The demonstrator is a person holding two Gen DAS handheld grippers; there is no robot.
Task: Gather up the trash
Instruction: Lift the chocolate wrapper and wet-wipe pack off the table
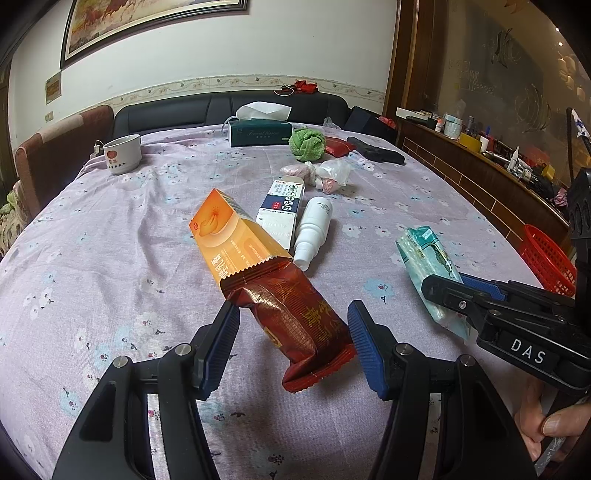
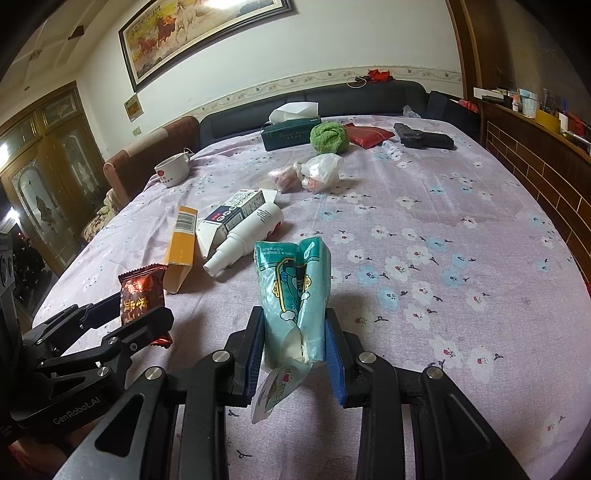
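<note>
A wide surface (image 1: 110,236) covered in a lilac cloth printed with small white and blue flowers fills a room with a dark sofa and a framed horse painting (image 2: 207,33) behind it. At its far edge stand a dark green tissue box (image 1: 260,133), a white ceramic cup (image 1: 123,153) and a crumpled green cloth (image 1: 306,143), with a red plastic basket (image 1: 548,260) off to the right. Mid-surface lie an orange cardboard box (image 1: 229,236), a white and navy carton (image 1: 282,208) and a white plastic spray bottle (image 1: 314,227) side by side. The left claw (image 1: 291,345) is closed partway on a glossy dark red foil snack wrapper (image 1: 295,321) with gold lettering, held above the cloth, its crimped end resting against the orange box. The right claw (image 2: 295,350) is nearly closed, pinching a crumpled teal plastic tissue packet (image 2: 295,295) that stands upright between the blue pads, torn open at its lower end.
</note>
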